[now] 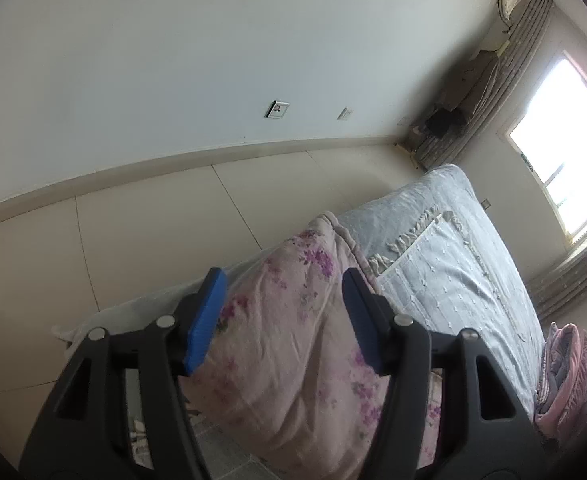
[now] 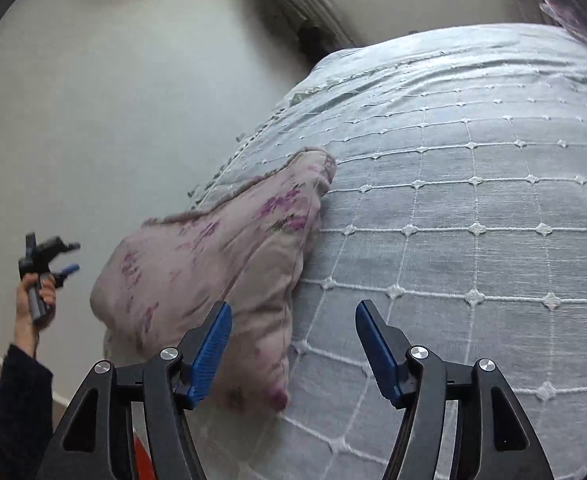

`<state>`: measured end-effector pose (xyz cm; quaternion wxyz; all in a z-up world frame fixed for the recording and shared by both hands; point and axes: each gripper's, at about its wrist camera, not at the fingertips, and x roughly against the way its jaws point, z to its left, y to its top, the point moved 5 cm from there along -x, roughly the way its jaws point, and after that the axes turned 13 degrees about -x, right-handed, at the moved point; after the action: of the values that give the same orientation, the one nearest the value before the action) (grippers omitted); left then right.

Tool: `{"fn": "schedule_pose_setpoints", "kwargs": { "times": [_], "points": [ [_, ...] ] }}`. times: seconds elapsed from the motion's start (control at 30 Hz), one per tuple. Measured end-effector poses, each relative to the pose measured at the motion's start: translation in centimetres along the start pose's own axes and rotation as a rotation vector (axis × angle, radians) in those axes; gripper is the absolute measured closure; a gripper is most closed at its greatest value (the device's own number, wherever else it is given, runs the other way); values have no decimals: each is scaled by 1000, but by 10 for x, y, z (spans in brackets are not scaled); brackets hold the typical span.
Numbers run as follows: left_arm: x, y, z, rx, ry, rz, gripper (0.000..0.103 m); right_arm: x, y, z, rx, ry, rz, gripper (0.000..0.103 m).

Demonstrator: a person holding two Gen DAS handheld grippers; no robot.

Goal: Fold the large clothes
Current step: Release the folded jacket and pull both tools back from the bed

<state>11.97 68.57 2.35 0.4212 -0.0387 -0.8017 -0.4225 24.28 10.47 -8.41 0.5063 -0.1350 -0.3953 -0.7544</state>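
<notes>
Floral quilt (image 2: pixel 221 264) lies bunched on grey bedspread (image 2: pixel 473 208), both grippers' jaws released, empty.

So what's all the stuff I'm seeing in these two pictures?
floral quilt: one, pale pink with purple flowers, bunched at the bed's edge
bedspread: one, grey-blue with a white stitched grid, covering the bed
folded fabrics: a pile, pink and grey, far side of the bed
curtains: grey, beside the bright window
wall plates: two, on the white wall
floor: cream tiles
left gripper: black, blue jaws apart, nothing between them
right gripper: same, jaws apart, empty
left hand: holding its gripper's handle
</notes>
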Motion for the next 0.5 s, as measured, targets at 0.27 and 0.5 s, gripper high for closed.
{"fn": "schedule_pose_setpoints", "kwargs": {
  "times": [0.27, 0.5],
  "points": [
    [124, -160, -78, -329, 82, -129, 21, 86, -68, 53, 255, 20, 24, 33],
    [181, -324, -147, -497, 121, -121, 17, 144, -127, 93, 429, 61, 5, 25]
  ]
}}
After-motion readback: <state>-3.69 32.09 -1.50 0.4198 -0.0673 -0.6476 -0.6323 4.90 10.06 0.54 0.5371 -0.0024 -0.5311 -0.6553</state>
